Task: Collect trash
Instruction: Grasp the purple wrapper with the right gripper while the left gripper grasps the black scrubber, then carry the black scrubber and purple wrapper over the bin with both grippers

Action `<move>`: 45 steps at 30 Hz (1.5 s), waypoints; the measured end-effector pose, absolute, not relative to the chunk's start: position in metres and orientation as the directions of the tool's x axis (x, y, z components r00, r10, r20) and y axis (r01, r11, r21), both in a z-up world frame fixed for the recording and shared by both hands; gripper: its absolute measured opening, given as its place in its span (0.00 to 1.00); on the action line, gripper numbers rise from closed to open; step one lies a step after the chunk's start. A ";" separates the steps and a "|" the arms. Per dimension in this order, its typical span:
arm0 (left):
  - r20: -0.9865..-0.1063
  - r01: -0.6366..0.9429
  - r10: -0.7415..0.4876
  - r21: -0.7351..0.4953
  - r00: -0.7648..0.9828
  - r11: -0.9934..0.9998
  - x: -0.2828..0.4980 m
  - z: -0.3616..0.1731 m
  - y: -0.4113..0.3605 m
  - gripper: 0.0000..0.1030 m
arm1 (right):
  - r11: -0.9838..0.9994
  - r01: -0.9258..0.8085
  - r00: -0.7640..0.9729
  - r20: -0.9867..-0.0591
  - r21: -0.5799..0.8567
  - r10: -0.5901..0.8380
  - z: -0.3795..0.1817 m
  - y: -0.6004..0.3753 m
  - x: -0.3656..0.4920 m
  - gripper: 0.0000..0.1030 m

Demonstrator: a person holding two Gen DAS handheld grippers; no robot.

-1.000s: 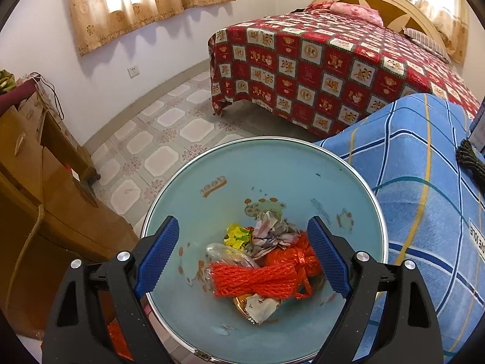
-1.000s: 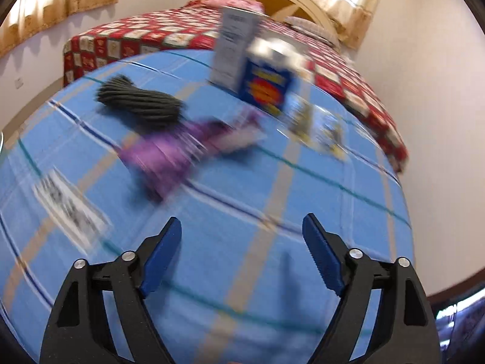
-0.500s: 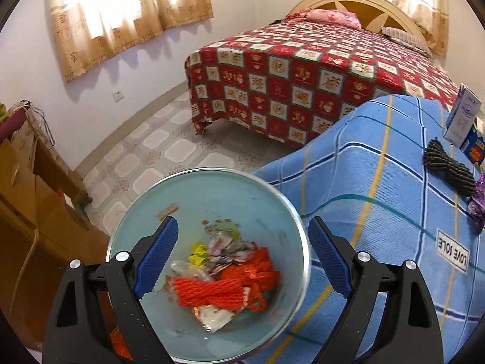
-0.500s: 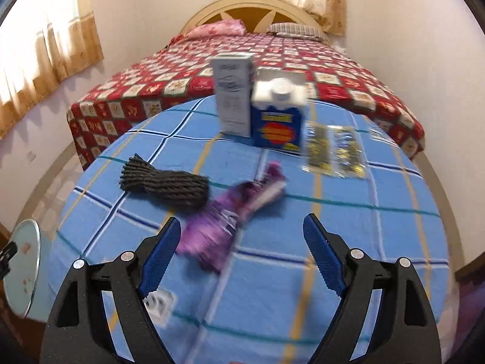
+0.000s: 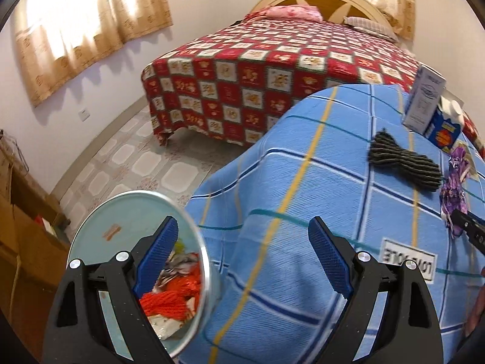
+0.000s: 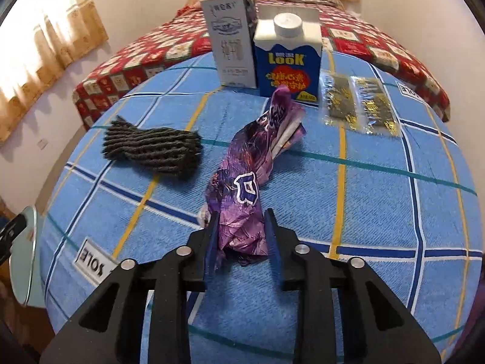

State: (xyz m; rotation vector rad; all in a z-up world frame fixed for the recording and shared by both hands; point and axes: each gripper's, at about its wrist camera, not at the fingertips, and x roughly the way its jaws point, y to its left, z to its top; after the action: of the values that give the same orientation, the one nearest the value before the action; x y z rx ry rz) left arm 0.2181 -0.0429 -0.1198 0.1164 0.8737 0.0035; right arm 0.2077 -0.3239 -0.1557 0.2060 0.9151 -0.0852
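A crumpled purple wrapper lies on the blue checked table cover. My right gripper has its jaws closing around the wrapper's near end, and both pads touch it. In the left wrist view the same wrapper shows at the far right. My left gripper hangs open and empty over the cover's edge. The pale blue trash bin stands below it to the left, with a red net and scraps inside.
On the cover lie a black mesh net, a grey carton, a blue carton and clear gold-printed packets. A bed with a red quilt stands beyond. Wooden furniture stands left of the bin.
The left gripper swung right, from above the bin to over the cover's edge. The right gripper moved in on the purple wrapper and its jaws closed around it.
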 end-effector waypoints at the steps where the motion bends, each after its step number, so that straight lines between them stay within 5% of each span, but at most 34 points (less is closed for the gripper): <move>1: -0.762 0.055 0.043 0.103 0.646 0.993 0.219 -0.118 -0.049 0.84 | 0.980 0.153 0.619 -0.785 0.131 0.008 -0.153 -0.324 0.202 0.25; 23: -0.809 0.220 -0.054 0.094 0.585 0.971 0.304 -0.139 -0.184 0.81 | 0.969 0.206 0.668 -0.743 0.139 -0.035 -0.142 -0.406 0.174 0.24; 28: -0.832 0.252 -0.111 0.036 0.543 0.967 0.313 -0.152 -0.192 0.64 | 0.971 0.186 0.650 -0.760 0.149 -0.008 -0.148 -0.410 0.182 0.24; 30: -0.834 0.286 -0.150 0.010 0.531 0.958 0.312 -0.153 -0.197 0.44 | 0.972 0.181 0.650 -0.760 0.152 -0.002 -0.149 -0.408 0.183 0.24; 35: -0.821 0.347 -0.169 0.038 0.546 0.937 0.303 -0.154 -0.213 0.19 | 0.970 0.174 0.653 -0.757 0.172 0.017 -0.152 -0.401 0.186 0.24; 45: -0.790 0.346 -0.171 0.055 0.589 0.937 0.272 -0.126 -0.181 0.14 | 0.981 0.100 0.671 -0.739 0.168 0.058 -0.143 -0.363 0.182 0.24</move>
State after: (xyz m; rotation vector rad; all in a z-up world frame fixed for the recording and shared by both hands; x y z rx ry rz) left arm 0.2720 -0.1809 -0.1258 0.2117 0.8933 -0.3035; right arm 0.1824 -0.3629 -0.1434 0.2013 0.8358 -0.0237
